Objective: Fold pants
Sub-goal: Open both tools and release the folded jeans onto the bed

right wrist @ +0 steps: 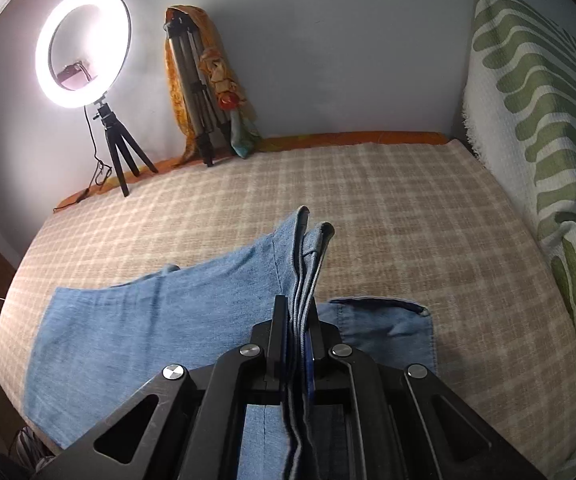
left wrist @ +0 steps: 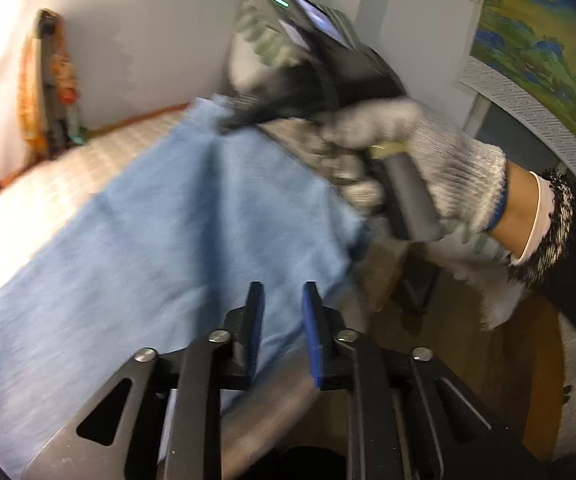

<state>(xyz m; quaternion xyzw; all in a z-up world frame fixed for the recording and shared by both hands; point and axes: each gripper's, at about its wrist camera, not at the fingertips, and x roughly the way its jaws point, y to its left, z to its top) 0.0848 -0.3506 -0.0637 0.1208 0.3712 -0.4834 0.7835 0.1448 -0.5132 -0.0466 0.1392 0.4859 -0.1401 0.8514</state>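
Light blue denim pants (right wrist: 148, 312) lie on the checked bed cover (right wrist: 388, 208). My right gripper (right wrist: 297, 312) is shut on a bunched edge of the pants, with folds of denim standing up between its fingers. In the left wrist view the pants (left wrist: 148, 232) are lifted and stretched across the frame. My left gripper (left wrist: 284, 292) has its fingers slightly apart, with the cloth just beyond them and nothing pinched. The right gripper (left wrist: 232, 120), held by a gloved hand (left wrist: 428, 160), grips the far edge of the pants; the view is blurred.
A lit ring light (right wrist: 82, 44) on a small tripod and a folded tripod (right wrist: 196, 88) draped in orange cloth stand at the far wall. A white cushion with green leaves (right wrist: 536, 140) lies on the right. A painting (left wrist: 540, 48) hangs on the right.
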